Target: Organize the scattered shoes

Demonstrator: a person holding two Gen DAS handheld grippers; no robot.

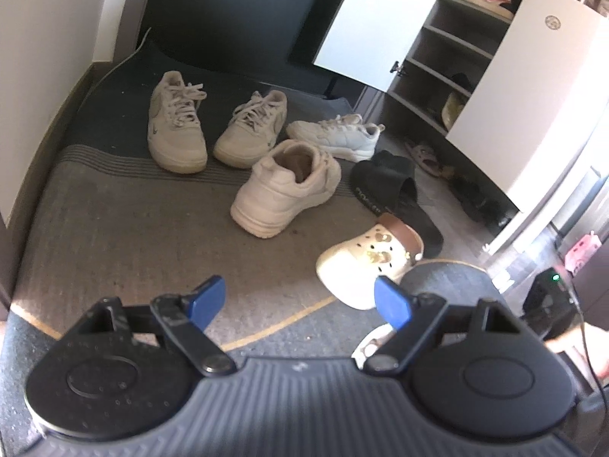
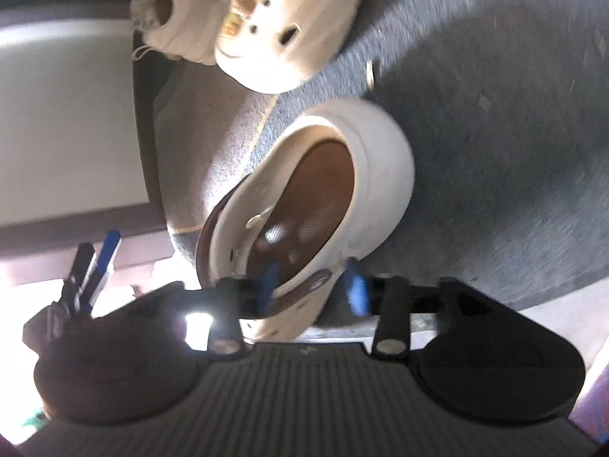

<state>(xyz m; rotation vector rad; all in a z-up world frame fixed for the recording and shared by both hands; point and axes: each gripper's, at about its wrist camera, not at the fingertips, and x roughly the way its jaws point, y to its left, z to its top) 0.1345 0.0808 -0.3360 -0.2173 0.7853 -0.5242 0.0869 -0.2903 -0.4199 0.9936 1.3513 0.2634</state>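
The open shoe cabinet stands beyond the mat, where white sneakers lie scattered. The right tongs straddle a cream clog, pads apart from it. The left tongs gape wide, empty.

Shoes scattered over a mat before an open cabinet.
Two laced sneakers are set side by side at the far left; a third sneaker lies right of them, a fourth nearer. A slide sandal lies further right, a clog before it.
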